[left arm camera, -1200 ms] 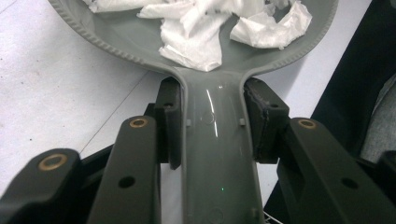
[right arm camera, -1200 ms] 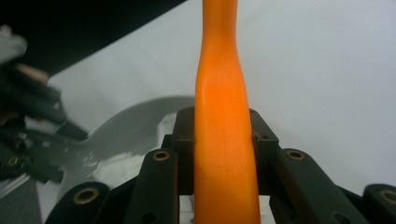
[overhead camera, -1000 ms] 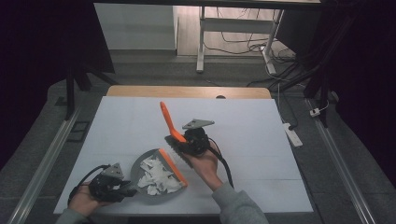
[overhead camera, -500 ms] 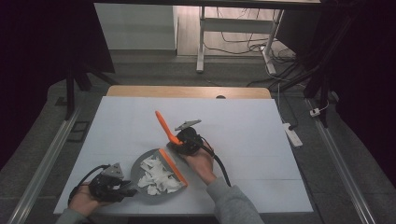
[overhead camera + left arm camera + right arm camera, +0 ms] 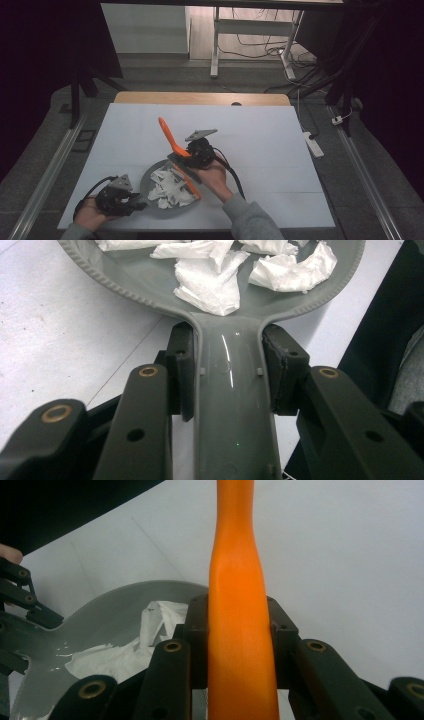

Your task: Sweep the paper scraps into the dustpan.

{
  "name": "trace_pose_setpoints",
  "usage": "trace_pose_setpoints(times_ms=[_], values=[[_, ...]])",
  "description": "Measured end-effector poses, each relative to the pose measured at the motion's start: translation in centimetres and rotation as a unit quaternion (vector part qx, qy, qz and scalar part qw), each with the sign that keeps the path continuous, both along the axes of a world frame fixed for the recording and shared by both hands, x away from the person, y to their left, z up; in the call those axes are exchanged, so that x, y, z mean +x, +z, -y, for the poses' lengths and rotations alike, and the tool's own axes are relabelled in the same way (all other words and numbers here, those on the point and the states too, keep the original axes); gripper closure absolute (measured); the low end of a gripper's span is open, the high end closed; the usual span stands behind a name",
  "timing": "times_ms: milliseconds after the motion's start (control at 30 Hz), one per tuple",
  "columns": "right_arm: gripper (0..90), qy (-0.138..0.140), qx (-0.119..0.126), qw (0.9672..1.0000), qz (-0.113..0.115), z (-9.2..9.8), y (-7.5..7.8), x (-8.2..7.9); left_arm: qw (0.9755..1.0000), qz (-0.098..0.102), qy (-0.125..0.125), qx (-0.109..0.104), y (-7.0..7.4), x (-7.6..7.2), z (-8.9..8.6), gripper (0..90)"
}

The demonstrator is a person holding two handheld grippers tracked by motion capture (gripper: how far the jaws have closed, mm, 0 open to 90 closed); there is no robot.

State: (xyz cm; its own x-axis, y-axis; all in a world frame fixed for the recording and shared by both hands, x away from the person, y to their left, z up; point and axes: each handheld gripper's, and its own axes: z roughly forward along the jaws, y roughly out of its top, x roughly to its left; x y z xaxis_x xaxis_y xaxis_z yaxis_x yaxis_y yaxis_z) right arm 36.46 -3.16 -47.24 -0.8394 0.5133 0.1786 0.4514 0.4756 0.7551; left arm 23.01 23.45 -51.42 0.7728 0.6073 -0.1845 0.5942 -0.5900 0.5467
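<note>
High view: fixed above the near side of the white table [image 5: 280,150], looking forward and down; whole tabletop in frame, floor and desk legs beyond. Far off.

Left gripper view: mounted on the left gripper [image 5: 227,375], looking along its jaws, very close to the grey dustpan [image 5: 235,405] handle, pan and torn paper scraps [image 5: 210,287] just ahead.

Right gripper view: mounted on the right gripper [image 5: 239,630], looking up along the orange brush handle [image 5: 240,630], close range.

Shared across all three: dustpan, scraps, white tabletop.
</note>
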Motion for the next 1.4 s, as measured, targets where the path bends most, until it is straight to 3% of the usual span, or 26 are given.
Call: trace_pose_setpoints(times_ms=[367,600,1033,1400], values=[[70.4,-0.023,-0.007,0.9996,0.015,2.2,0.4,0.3,0.9999,0.004,0.016,-0.004,-0.4,0.0,0.2,61.6],[70.4,-0.037,-0.008,0.9992,0.016,4.1,0.4,0.4,0.9993,0.019,0.029,-0.011,-0.6,-0.1,0.6,61.7],[70.4,-0.048,0.003,0.9984,0.028,6.1,0.7,-0.1,0.9982,0.039,0.044,-0.01,-0.6,-0.1,0.9,61.8],[70.4,-0.06,0.012,0.9975,0.034,7.9,0.9,-0.4,0.9964,0.054,0.061,-0.023,-0.1,-0.2,0.4,61.7]])
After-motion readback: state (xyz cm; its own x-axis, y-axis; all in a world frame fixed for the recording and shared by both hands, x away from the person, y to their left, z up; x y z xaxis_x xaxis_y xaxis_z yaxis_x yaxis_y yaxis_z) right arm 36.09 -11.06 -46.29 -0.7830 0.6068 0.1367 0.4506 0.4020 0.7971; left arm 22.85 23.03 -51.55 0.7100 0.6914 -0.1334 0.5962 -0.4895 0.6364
